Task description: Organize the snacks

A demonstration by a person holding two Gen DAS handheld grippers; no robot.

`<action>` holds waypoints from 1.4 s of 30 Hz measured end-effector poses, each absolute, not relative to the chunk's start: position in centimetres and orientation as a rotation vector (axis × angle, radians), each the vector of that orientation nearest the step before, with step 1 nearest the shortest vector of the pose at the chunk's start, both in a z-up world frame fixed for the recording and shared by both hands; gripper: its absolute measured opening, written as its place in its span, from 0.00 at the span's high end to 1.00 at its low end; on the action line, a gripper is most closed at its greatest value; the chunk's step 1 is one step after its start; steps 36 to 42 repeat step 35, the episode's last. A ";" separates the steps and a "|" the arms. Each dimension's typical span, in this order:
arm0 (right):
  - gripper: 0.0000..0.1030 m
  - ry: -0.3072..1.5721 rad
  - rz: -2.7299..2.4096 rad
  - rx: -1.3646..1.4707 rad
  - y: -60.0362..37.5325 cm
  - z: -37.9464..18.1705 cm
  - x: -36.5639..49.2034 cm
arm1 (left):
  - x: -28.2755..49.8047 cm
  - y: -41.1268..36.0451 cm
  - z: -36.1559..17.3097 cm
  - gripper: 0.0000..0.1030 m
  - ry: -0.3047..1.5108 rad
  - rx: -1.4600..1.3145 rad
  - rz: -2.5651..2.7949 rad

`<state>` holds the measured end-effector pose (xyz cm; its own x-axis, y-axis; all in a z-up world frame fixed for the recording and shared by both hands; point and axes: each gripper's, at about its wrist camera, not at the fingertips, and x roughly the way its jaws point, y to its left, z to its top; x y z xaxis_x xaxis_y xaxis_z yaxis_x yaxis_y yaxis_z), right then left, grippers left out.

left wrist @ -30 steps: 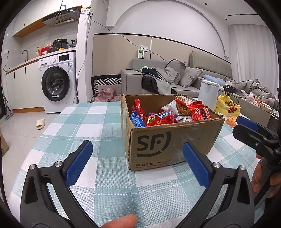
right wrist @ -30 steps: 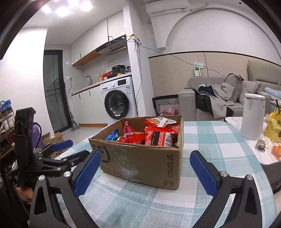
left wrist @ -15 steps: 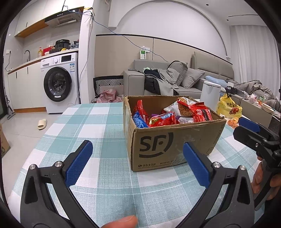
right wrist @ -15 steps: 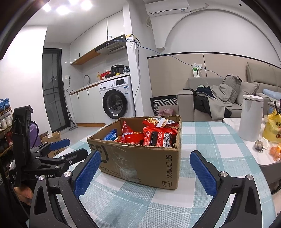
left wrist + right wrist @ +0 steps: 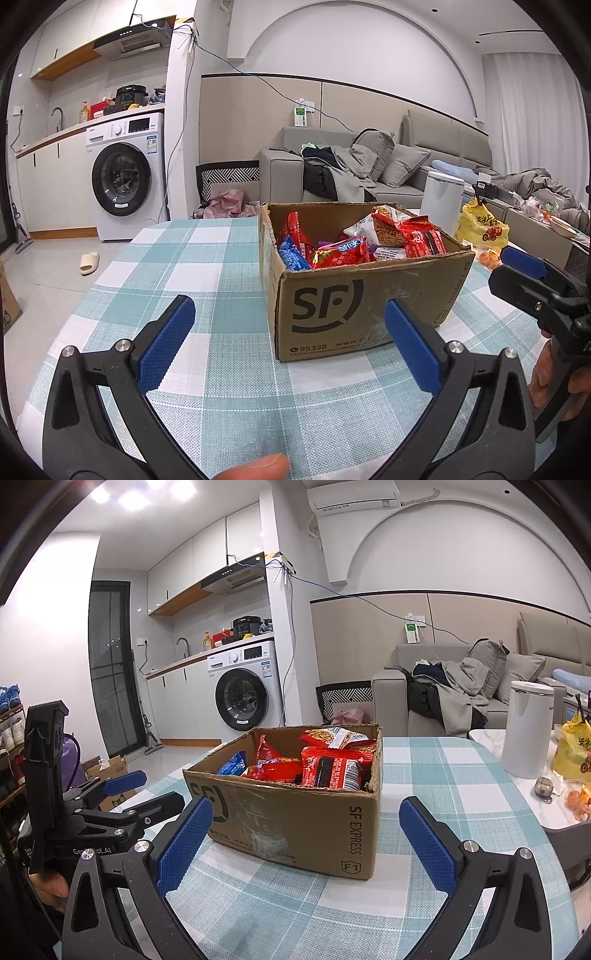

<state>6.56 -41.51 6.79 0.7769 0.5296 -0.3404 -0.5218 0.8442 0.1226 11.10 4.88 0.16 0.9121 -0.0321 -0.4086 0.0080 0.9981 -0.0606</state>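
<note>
A: Left wrist view: cardboard box (image 5: 364,295) of snack packets (image 5: 341,251) sits on the checked tablecloth (image 5: 207,273).

B: Left gripper (image 5: 288,347) and right gripper (image 5: 303,843) gape wide, empty, near it.

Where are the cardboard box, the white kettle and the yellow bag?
cardboard box (image 5: 354,306), left wrist view, printed front wall.
white kettle (image 5: 526,731), right wrist view, middle of its body.
yellow bag (image 5: 480,227), left wrist view, printed front.

Table with teal-and-white checked cloth (image 5: 229,373)

Cardboard box (image 5: 362,306) of snack packets (image 5: 341,253) stood directly on the cloth; a white canister (image 5: 526,729) stood on the adjoining white surface.
</note>
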 end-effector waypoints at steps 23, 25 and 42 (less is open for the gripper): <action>0.00 0.374 0.569 0.020 -41.4 6.7 6.5 | 10.9 4.9 0.1 0.01 0.422 -0.059 -0.021; 0.00 0.373 0.569 0.019 -41.4 6.7 6.5 | 10.9 4.9 0.1 0.01 0.422 -0.059 -0.022; 0.00 0.367 0.579 -0.001 -41.3 7.1 6.7 | 11.0 5.0 0.1 0.01 0.423 -0.067 -0.020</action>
